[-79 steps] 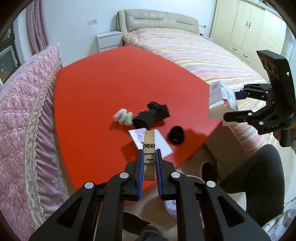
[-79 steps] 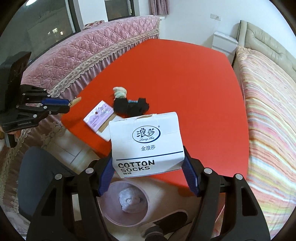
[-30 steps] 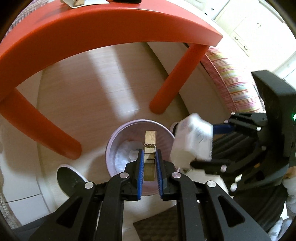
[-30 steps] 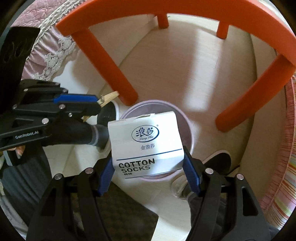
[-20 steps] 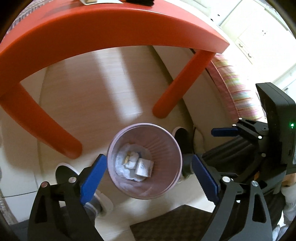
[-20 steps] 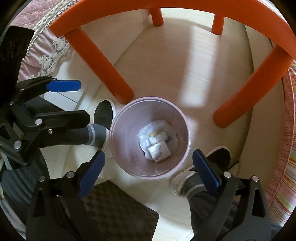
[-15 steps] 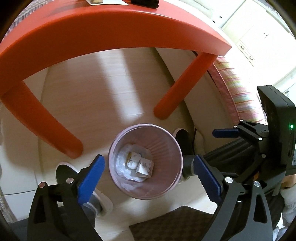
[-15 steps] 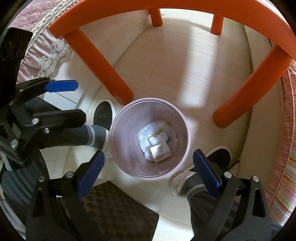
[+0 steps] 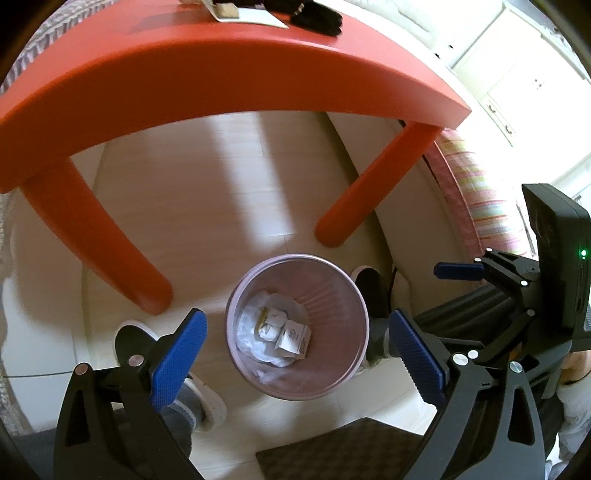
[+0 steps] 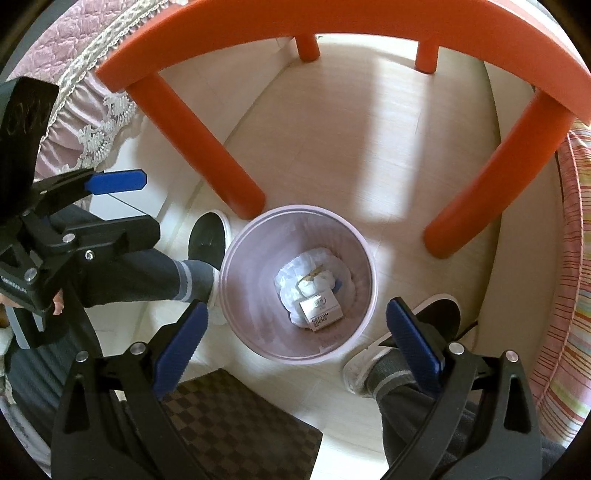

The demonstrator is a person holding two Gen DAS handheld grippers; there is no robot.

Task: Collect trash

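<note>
A: Start at the left. What is the left gripper (image 9: 295, 343) doing?

B: It hangs over the floor with its blue-padded fingers (image 9: 177, 343) spread wide and nothing between them. Through that gap you look straight down into the pink bin (image 9: 255, 288), which stands on the pale floor between the two near legs of the red table (image 9: 236, 66).

A: And inside the bin?

B: Crumpled white wrappers, a wooden clothespin (image 10: 308, 275) lying on top of them, and the white sock box (image 10: 320, 314) with its "COTTON SOCKS" face up, leaning against the paper toward the near wall.

A: So that trash is in. How would the box handle if it had to be moved again?

B: I judge it light and hollow: thin card, stiff along the edges but easy to crush on the broad faces. The best hold would be across the two narrow sides, with gentle pressure.

A: Anything left to collect?

B: On the tabletop near the front edge I can see a paper card (image 9: 245, 14) with something small on it, and beside it a black cloth item (image 9: 317, 18). The card looks thin and flat, hard to pinch unless taken at an overhanging edge. The cloth should be soft and forgiving, so a pinch on a fold will do.

A: And on the right?

B: The right gripper (image 10: 295, 341) is held above the bin as well, its jaws wide apart and empty, with the person's shoes on either side of the bin.
</note>
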